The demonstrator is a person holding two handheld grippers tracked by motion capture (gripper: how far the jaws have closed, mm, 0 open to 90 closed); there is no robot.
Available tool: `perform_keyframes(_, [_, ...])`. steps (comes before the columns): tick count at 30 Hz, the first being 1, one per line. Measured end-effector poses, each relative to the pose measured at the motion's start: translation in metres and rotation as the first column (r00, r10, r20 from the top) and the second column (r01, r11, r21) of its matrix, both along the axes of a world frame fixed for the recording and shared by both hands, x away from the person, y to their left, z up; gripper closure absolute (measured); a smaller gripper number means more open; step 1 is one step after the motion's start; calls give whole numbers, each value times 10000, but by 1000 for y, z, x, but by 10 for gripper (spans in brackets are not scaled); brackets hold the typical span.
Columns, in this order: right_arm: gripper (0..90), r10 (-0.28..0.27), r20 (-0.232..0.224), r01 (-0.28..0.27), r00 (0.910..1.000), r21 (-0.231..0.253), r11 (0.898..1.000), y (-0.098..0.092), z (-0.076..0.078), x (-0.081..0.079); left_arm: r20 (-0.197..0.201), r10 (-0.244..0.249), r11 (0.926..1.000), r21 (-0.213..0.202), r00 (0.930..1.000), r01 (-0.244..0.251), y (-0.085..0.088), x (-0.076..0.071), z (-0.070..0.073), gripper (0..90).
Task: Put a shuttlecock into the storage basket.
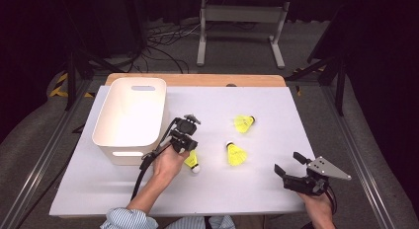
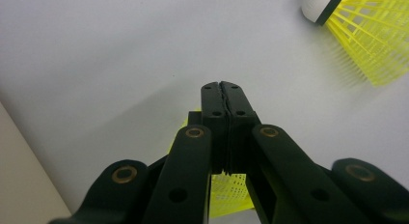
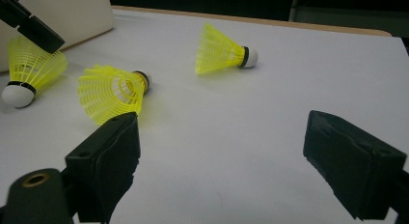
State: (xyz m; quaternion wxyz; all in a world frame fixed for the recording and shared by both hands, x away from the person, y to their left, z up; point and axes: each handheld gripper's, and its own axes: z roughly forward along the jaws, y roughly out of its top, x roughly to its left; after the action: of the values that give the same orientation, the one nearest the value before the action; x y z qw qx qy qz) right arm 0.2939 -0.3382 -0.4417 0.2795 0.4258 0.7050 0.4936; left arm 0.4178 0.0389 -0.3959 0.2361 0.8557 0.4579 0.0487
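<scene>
Three yellow shuttlecocks with white corks lie on the white table top. My left gripper is shut on the skirt of the nearest shuttlecock, whose cork rests on the table. The jaws meet with the yellow mesh pinched between them. A second shuttlecock lies on its side mid-table, a third shuttlecock farther back. My right gripper stands open near the front right, with nothing between its jaws.
A white plastic bin with handle slots stands at the back left, just left of my left gripper. Another shuttlecock lies beyond the left jaws. The wooden table edge runs along the back.
</scene>
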Motion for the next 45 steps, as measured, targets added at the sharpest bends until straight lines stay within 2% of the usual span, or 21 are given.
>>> perform_keyframes(7, [134, -3, -9, 2, 10000, -29, 10000, 0, 0, 0, -8, -202, 9997, -139, 9998, 201, -1, -1, 2, 900])
perform_keyframes(13, [134, -1, -22, 1, 10000, -43, 10000, 0, 0, 0, -181, -364, 9989, -292, 9992, 358, 0, -1, 5, 900])
perform_keyframes(24, [135, 24, 31, -23, 10000, -162, 9999, 1, 0, 0, -56, -669, 9967, -457, 9977, 666, -1, -4, 12, 900])
perform_keyframes(45, [135, 38, -1, -38, 10000, -176, 9998, 2, 0, 0, 9, -714, 9961, -526, 9974, 713, 0, -8, 25, 900])
